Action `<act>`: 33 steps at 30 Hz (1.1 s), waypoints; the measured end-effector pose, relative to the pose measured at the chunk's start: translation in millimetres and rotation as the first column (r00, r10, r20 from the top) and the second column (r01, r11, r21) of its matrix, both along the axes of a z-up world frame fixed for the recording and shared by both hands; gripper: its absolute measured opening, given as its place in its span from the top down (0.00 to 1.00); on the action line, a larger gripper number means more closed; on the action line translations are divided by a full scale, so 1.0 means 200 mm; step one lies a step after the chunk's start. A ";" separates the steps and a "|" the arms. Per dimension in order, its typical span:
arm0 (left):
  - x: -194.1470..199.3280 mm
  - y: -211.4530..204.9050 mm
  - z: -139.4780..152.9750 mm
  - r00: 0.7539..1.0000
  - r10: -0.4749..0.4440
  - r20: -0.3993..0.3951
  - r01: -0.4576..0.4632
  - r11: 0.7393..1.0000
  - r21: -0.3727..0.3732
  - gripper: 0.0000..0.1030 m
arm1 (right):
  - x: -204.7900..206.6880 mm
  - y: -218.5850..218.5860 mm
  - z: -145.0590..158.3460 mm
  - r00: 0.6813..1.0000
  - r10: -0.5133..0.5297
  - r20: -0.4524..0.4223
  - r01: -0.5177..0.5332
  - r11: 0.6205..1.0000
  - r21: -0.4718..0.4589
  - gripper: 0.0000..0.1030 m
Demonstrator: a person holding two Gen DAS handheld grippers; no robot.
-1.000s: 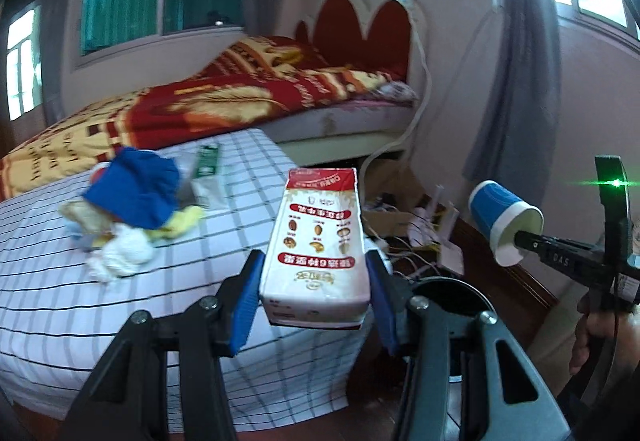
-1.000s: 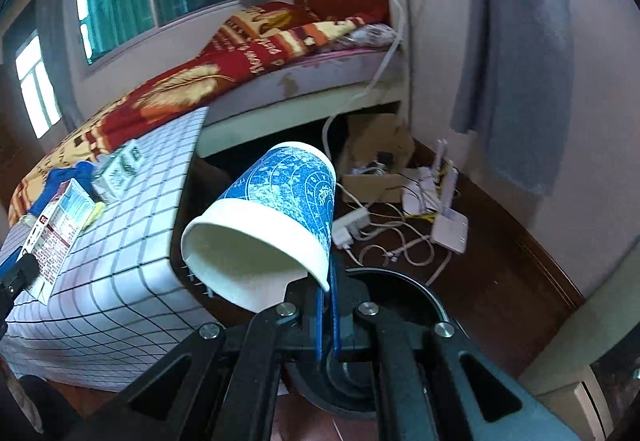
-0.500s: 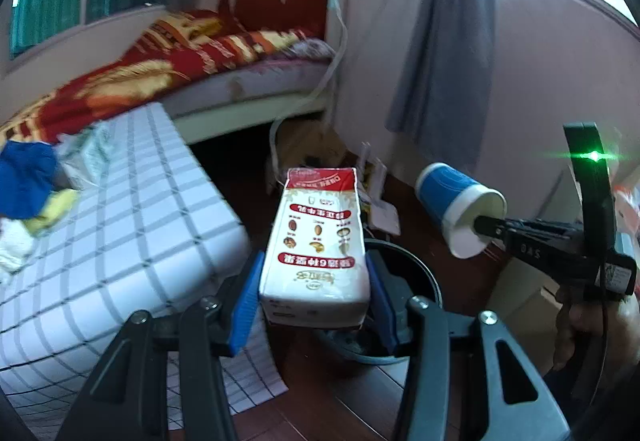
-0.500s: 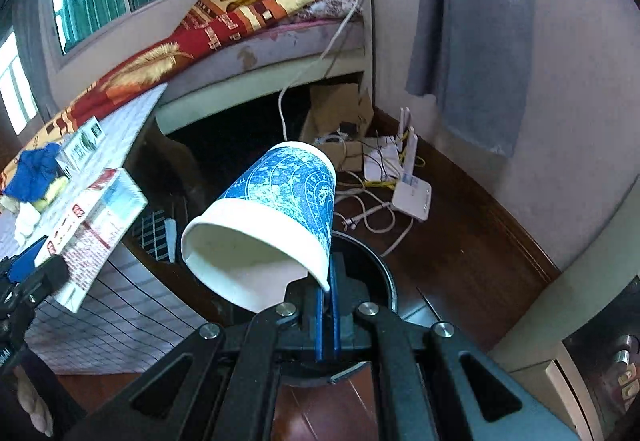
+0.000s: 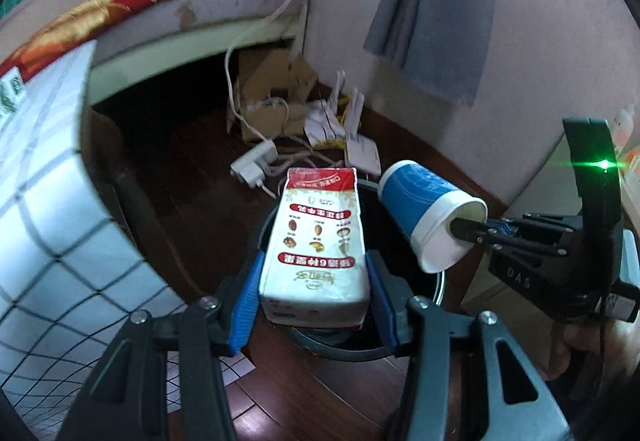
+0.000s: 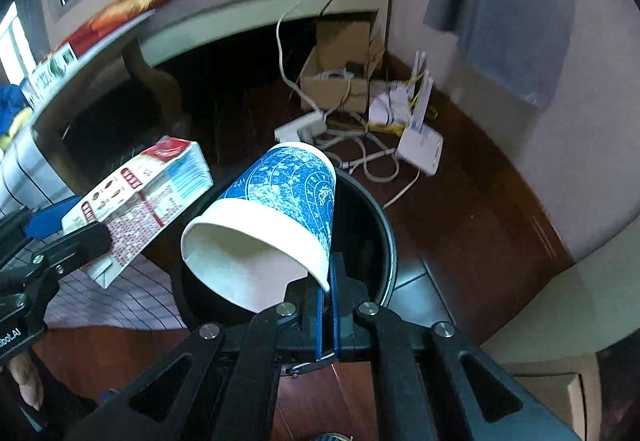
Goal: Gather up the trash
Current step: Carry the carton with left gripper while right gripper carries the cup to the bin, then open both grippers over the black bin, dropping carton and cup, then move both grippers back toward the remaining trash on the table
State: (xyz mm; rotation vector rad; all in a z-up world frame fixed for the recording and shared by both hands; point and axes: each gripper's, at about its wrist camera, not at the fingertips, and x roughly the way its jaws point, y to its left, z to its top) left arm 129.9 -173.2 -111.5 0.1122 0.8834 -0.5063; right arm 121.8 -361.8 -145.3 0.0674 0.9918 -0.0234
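The left gripper (image 5: 314,281) is clenched on a white snack carton (image 5: 318,237), its blue pads pressed on the two long sides near the bottom end, and the carton hangs over the near part of the black trash bin (image 5: 440,281) that stands on the wooden floor. The right gripper (image 6: 328,305) is pinched on the wall of a blue paper cup (image 6: 276,209) at its rim, one finger inside and one outside; the cup lies tilted with its mouth toward the camera, above the same bin. To do the drop well, I judge that each piece should be brought fully inside the ring of the bin before the jaws open, and released one after the other, because the carton is long and its far end could catch on the rim, and the light cup may bounce out if it falls from high. The inside of the bin is dark and I cannot tell what it holds. Farther away on the floor there is an open cardboard box (image 6: 340,81) with cables in it, then a white router (image 6: 420,149) beside the wall.
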 end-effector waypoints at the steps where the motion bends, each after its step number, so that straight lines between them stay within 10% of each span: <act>1: 0.01 -0.01 -0.02 1.000 -0.009 -0.012 0.009 1.000 0.003 0.50 | 0.01 -0.01 -0.03 1.000 0.005 -0.013 -0.005 1.000 0.002 0.97; 4: 0.06 -0.06 -0.11 0.997 -0.027 -0.072 0.028 0.999 0.023 0.38 | 0.07 -0.02 -0.13 0.997 0.014 -0.074 -0.016 0.999 -0.037 0.83; 7: 0.07 -0.05 -0.16 0.996 0.030 -0.083 -0.025 0.998 0.061 0.11 | 0.09 -0.09 -0.20 0.990 -0.067 -0.123 0.059 0.996 -0.074 0.13; 33: -0.06 0.13 0.21 0.976 0.177 0.125 -0.186 0.981 0.062 0.00 | -0.10 -0.01 0.27 0.982 -0.163 0.092 0.171 0.981 -0.092 0.00</act>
